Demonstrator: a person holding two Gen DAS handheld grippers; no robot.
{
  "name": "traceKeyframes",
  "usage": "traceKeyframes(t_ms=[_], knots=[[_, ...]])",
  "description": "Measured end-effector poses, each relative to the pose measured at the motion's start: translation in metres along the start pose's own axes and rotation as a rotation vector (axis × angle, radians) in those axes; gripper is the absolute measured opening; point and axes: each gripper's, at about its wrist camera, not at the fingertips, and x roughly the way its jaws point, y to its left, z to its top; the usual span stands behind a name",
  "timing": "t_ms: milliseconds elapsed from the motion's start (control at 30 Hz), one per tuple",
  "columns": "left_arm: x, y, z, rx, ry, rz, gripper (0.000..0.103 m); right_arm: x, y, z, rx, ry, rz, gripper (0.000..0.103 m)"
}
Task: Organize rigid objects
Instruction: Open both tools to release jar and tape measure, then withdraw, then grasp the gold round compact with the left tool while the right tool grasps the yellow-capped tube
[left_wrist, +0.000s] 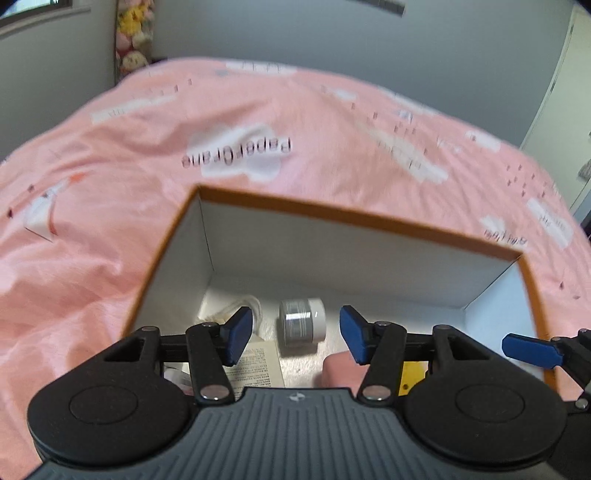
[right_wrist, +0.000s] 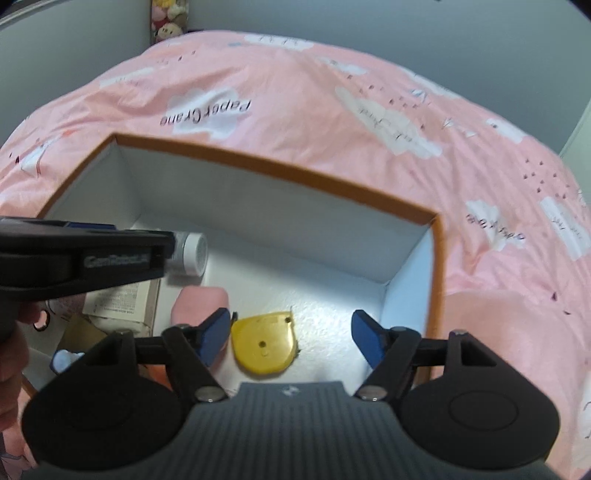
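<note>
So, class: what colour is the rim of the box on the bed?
Orange rim, clearest in the right wrist view.

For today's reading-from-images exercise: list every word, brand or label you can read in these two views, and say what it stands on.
"PaperCrane": upside down on a white cloud of the pink bedsheet.
"GenRobot" plus blurred letters: on the left gripper's black body, seen from the right wrist.
Fine print on the leaflet in the box: too small.
Other sheet script: blurred.

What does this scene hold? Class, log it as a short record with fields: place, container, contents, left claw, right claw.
place: pink bedspread
container: open box, orange rim, white inside
contents: jar on its side, yellow case, pink block, printed carton
left claw: open, empty, above the jar
right claw: open, empty, above the yellow case
</note>
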Motion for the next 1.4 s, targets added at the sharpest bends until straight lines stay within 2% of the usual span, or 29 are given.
traceKeyframes(t_ms=[233,433,633,767,933,1000,1133,1267,1400], knots=[[-0.063,0.000,-0.007,0.003,-0.192,-0.034,0.063,-0.046,-0.011,-0.013,0.079,-0.100,0.011,0.072],[-0.105,-0.002,-0.025,0.050,-0.223,-0.048,0.063,-0.085,-0.013,-0.039,0.152,-0.205,0.039,0.072],[-0.134,0.001,-0.046,0.105,-0.147,-0.074,0.063,-0.109,-0.011,-0.067,0.223,-0.225,0.100,0.075],[-0.141,0.008,-0.061,0.171,-0.073,-0.088,0.063,-0.122,-0.003,-0.090,0.241,-0.232,0.107,0.076],[-0.136,0.024,-0.089,0.203,0.019,-0.081,0.063,-0.118,0.008,-0.124,0.257,-0.180,0.113,0.076],[-0.128,0.031,-0.101,0.194,0.065,-0.085,0.063,-0.110,0.010,-0.137,0.261,-0.148,0.106,0.076],[-0.111,0.050,-0.122,0.108,0.155,-0.095,0.060,-0.087,0.016,-0.157,0.287,-0.053,0.093,0.073],[-0.096,0.057,-0.137,0.054,0.198,-0.077,0.060,-0.068,0.021,-0.168,0.287,0.012,0.100,0.070],[-0.083,0.053,-0.144,0.049,0.218,-0.070,0.060,-0.054,0.024,-0.171,0.286,0.049,0.110,0.069]])
